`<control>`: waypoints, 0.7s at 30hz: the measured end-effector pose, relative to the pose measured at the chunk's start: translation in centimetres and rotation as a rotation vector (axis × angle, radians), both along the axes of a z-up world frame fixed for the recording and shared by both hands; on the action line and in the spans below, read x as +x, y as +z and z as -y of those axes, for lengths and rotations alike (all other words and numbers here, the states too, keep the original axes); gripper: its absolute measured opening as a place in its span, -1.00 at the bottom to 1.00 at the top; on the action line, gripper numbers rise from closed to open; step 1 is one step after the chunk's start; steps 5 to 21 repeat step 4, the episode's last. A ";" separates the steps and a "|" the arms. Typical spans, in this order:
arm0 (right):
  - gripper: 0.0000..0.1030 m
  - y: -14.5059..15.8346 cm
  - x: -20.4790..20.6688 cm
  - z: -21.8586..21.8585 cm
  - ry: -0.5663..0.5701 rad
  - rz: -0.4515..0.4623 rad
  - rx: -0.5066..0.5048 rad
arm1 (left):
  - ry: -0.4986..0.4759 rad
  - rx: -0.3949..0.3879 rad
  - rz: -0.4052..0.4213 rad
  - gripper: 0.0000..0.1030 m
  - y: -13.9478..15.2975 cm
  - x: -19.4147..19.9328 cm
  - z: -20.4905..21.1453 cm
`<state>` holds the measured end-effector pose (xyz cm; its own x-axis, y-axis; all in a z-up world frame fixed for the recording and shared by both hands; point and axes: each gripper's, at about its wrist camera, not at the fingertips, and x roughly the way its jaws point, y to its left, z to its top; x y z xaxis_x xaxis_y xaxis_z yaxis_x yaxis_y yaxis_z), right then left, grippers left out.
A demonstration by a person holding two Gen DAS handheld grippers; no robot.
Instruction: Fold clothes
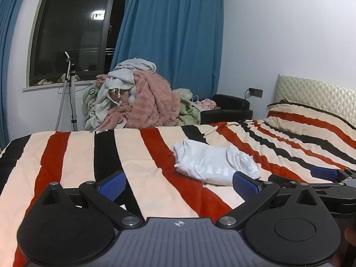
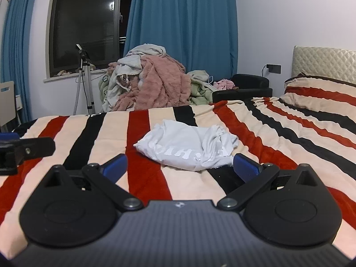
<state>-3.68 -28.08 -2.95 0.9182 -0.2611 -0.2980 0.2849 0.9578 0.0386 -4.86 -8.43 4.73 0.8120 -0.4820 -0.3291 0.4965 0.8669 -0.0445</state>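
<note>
So the shirt (image 2: 187, 149) lies crumpled just ahead of the right gripper (image 2: 180, 166), probably nearer it; left gripper (image 1: 179, 185) sits further back-left. Both wide open, empty.

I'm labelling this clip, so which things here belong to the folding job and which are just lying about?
Job:
white T-shirt, crumpled on the striped bedspread
left gripper, open
right gripper, open

Lying about:
pile of blankets and clothes
tripod
black armchair
pillow
</note>
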 end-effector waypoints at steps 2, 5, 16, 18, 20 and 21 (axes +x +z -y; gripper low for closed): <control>1.00 0.0 0.0 0.0 -0.001 -0.003 0.000 | 0.004 0.001 -0.004 0.99 -0.1 -0.1 0.1; 1.00 -0.1 0.0 0.0 -0.001 -0.006 0.002 | 0.005 -0.001 -0.005 0.99 -0.1 -0.1 0.0; 1.00 -0.1 0.0 0.0 -0.001 -0.006 0.002 | 0.005 -0.001 -0.005 0.99 -0.1 -0.1 0.0; 1.00 -0.1 0.0 0.0 -0.001 -0.006 0.002 | 0.005 -0.001 -0.005 0.99 -0.1 -0.1 0.0; 1.00 -0.1 0.0 0.0 -0.001 -0.006 0.002 | 0.005 -0.001 -0.005 0.99 -0.1 -0.1 0.0; 1.00 -0.1 0.0 0.0 -0.001 -0.006 0.002 | 0.005 -0.001 -0.005 0.99 -0.1 -0.1 0.0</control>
